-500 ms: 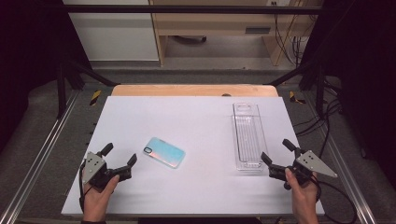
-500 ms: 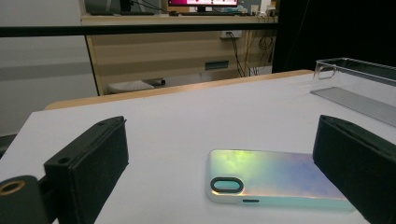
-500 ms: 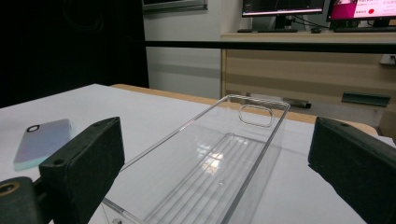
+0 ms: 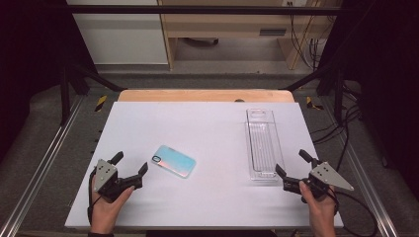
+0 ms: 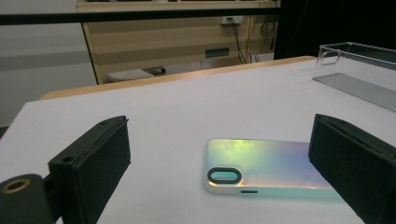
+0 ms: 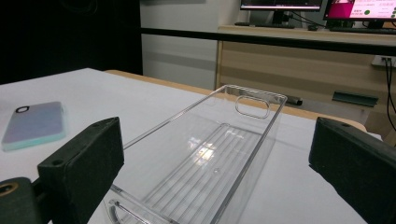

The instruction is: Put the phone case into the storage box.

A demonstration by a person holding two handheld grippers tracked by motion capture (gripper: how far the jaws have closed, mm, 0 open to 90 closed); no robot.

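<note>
here, from the high view, a person's hands hold the left tool and the right tool near the front edge of a white worktop, both with jaws spread wide and holding nothing. an iridescent phone case lies flat just beyond the left tool; a clear plastic tray lies lengthwise just ahead of the right tool. in the left gripper view, the phone case lies between the open jaws, camera cutout nearest. in the right gripper view, the clear tray sits between the parted jaws, the phone case off to the left.
</note>
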